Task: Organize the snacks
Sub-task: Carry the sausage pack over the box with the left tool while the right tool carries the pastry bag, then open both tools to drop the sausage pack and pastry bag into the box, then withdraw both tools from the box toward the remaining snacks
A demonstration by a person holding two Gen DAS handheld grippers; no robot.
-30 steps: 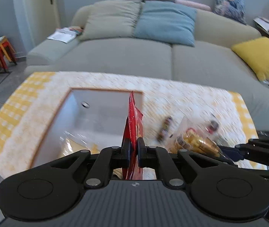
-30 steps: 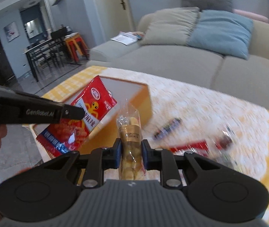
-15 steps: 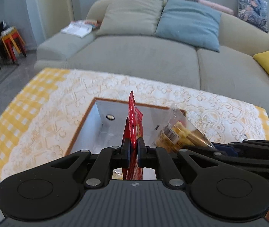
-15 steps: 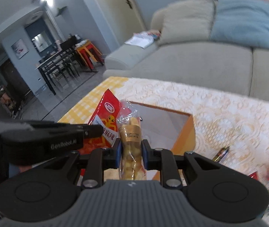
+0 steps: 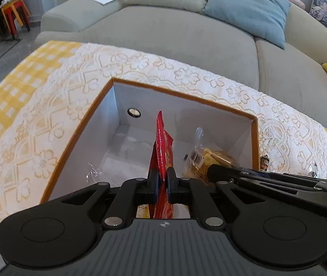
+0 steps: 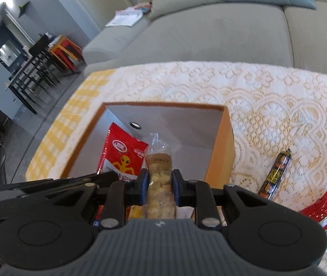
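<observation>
A lace-covered table (image 5: 55,119) fronts a grey sofa. Over the open box (image 5: 181,96), the left gripper (image 5: 162,181) clamps a red packet (image 5: 162,142); the right gripper (image 6: 160,179) clamps a clear bag (image 6: 158,174). Depositing step; next, likely lower and release both 2.

Grey sofa (image 5: 181,34) with cushions (image 5: 246,7) behind lace-clothed table (image 5: 48,119)

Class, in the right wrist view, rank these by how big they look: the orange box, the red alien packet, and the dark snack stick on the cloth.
1. Orange box
2. Red alien packet, partly hidden
3. Dark snack stick
</observation>
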